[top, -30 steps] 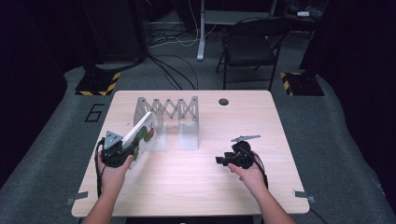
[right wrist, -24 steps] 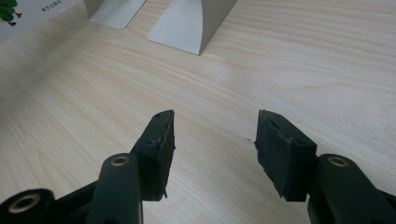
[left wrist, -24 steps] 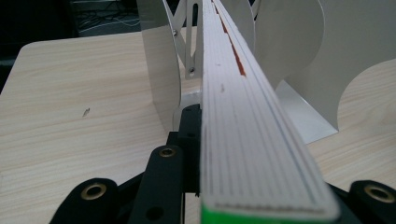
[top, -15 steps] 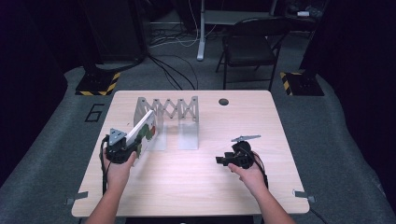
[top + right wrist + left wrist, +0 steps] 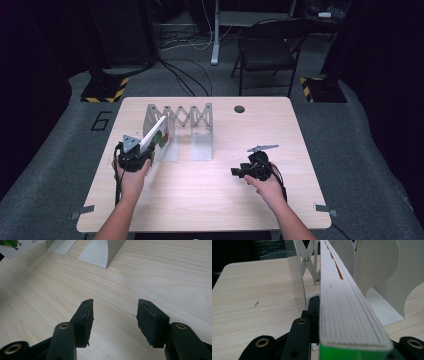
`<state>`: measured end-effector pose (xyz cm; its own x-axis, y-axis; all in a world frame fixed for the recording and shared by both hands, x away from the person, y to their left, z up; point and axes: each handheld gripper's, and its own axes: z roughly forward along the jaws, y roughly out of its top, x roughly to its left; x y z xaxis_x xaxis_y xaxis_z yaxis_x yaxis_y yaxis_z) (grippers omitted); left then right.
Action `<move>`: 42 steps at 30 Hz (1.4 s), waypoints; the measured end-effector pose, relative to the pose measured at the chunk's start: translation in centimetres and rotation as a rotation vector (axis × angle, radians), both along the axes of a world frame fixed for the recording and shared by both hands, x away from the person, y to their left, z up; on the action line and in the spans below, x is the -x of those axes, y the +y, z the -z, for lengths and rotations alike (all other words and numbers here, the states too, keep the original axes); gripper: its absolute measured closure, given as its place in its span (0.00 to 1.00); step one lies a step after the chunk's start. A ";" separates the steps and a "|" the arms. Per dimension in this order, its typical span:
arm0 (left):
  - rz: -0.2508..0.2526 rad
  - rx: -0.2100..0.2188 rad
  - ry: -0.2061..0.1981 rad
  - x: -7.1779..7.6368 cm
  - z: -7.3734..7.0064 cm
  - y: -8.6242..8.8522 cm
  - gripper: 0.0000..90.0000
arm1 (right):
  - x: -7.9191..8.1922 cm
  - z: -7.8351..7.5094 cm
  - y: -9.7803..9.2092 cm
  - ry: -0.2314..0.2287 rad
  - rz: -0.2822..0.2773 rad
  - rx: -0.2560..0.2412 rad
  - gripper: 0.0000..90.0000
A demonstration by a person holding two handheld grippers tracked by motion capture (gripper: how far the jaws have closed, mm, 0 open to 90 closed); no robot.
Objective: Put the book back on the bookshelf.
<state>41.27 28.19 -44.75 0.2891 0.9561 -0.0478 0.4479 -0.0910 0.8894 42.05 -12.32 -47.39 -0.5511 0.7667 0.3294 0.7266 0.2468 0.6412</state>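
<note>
A thin white book [image 5: 154,135] with a green-printed cover is clamped at its near end in my left gripper [image 5: 134,156], at the table's left. It tilts up and away, its far end at the leftmost dividers of a grey metal accordion book rack [image 5: 192,119]. In the left gripper view the book's page edge [image 5: 347,302] runs straight ahead between two rack plates [image 5: 382,272], my left gripper [image 5: 347,320] shut on it. My right gripper [image 5: 239,171] rests low at the table's right, and in its own view my right gripper [image 5: 115,315] is open with nothing between the jaws.
The light wooden table [image 5: 210,200] has a round cable hole [image 5: 239,109] at the back. A black folding chair [image 5: 270,50] stands beyond it. The rack's base plates [image 5: 100,252] and a corner of the book [image 5: 15,246] lie ahead of the right gripper.
My left gripper has carried the book a little right and forward, toward the rack's left end. The right gripper has stayed put.
</note>
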 end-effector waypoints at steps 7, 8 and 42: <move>-0.018 -0.007 -0.010 -0.4 0.5 -0.4 0.84 | 0.0 -0.1 -0.1 0.006 0.005 -0.004 0.52; -0.020 -0.008 -0.012 -0.4 0.5 -0.4 0.84 | 0.0 0.0 -0.1 0.004 0.004 -0.004 0.52; -0.029 -0.065 0.071 -1.8 2.4 -1.9 0.81 | 0.0 0.1 0.0 0.011 0.000 0.000 0.52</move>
<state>43.09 26.29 -47.15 0.2595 0.9657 -0.0045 0.5133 -0.1340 0.8477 42.04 -12.36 -47.44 -0.5471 0.7667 0.3359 0.7338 0.2462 0.6332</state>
